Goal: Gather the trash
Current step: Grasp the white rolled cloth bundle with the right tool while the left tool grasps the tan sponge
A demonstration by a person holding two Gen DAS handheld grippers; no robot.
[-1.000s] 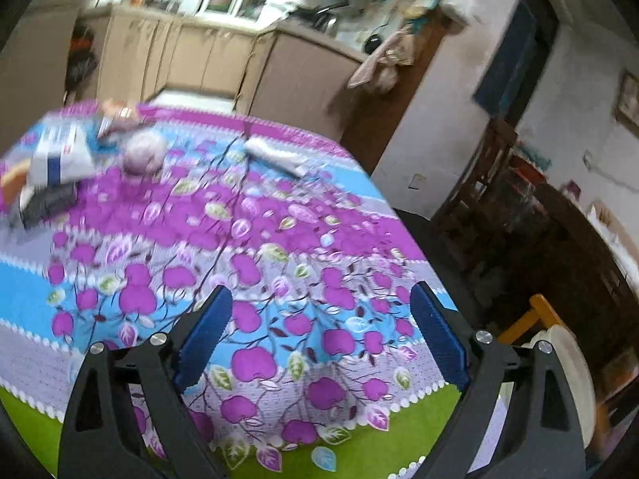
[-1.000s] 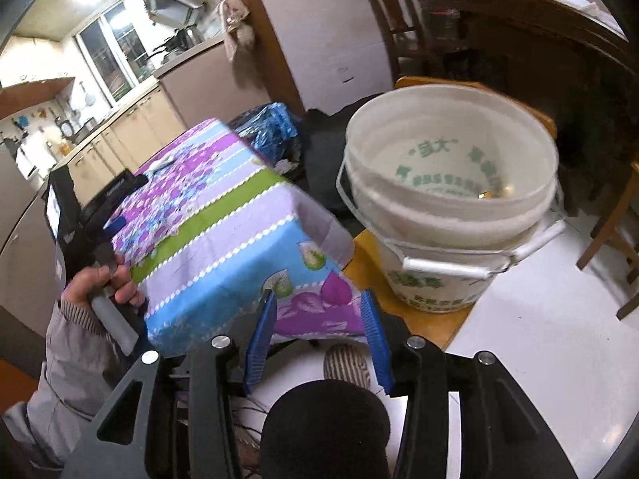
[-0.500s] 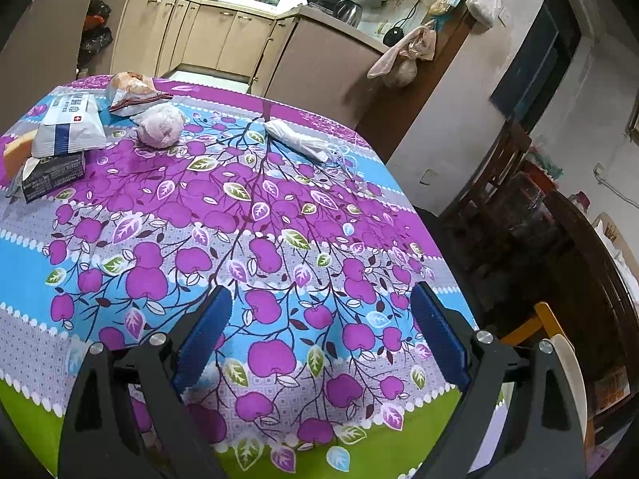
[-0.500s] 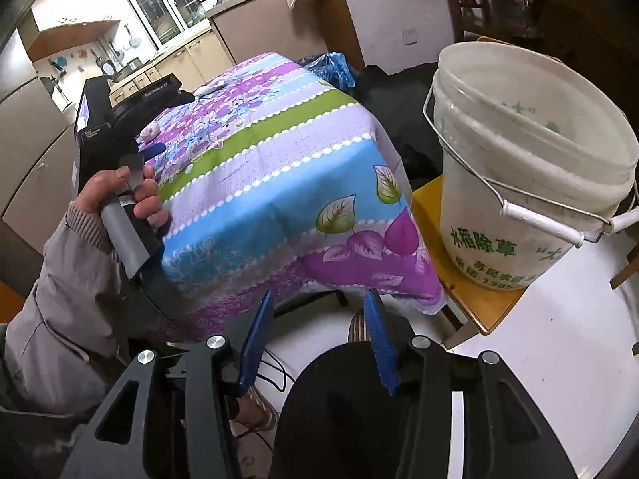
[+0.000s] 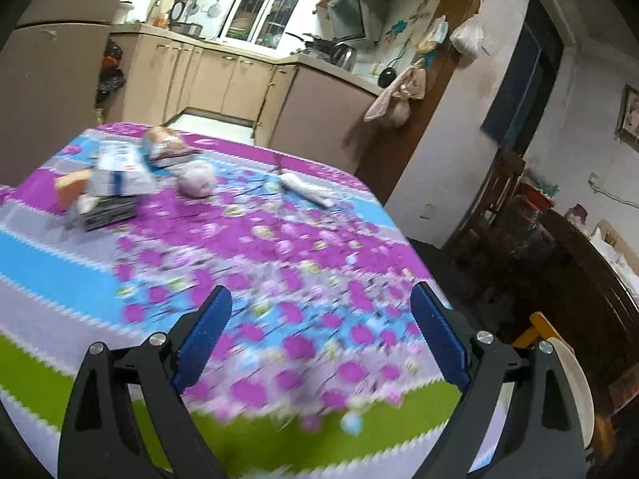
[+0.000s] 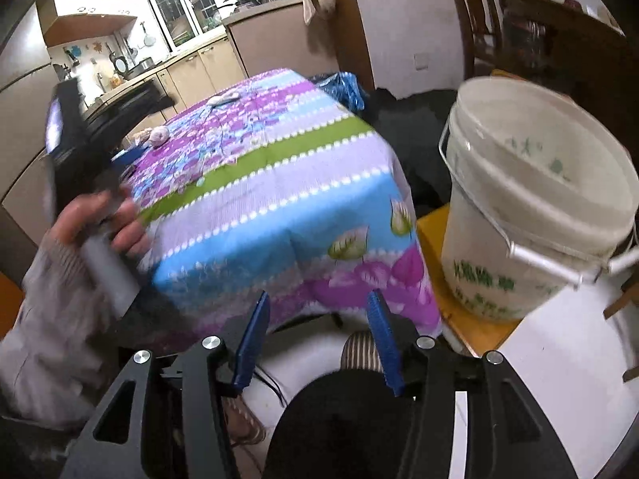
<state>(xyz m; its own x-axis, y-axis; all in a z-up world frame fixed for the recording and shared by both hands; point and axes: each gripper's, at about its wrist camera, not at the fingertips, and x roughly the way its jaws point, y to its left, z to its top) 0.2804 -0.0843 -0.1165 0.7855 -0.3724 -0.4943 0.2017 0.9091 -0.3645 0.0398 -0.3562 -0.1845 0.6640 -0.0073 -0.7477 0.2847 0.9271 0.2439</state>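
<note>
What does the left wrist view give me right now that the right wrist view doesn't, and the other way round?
Only the left wrist view shows the open, empty left gripper from behind, plus the packets piled at the table's far left.

Only the right wrist view shows the white bucket on a yellow stool beside the table, the hand holding the left gripper, and the right gripper, whose empty jaws have just been opening.

Both show the floral tablecloth, the crumpled pinkish wad and the white wrapper.

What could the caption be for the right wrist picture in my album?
Open right gripper above the floor, a white bucket on a yellow stool beside the flowery tablecloth.
</note>
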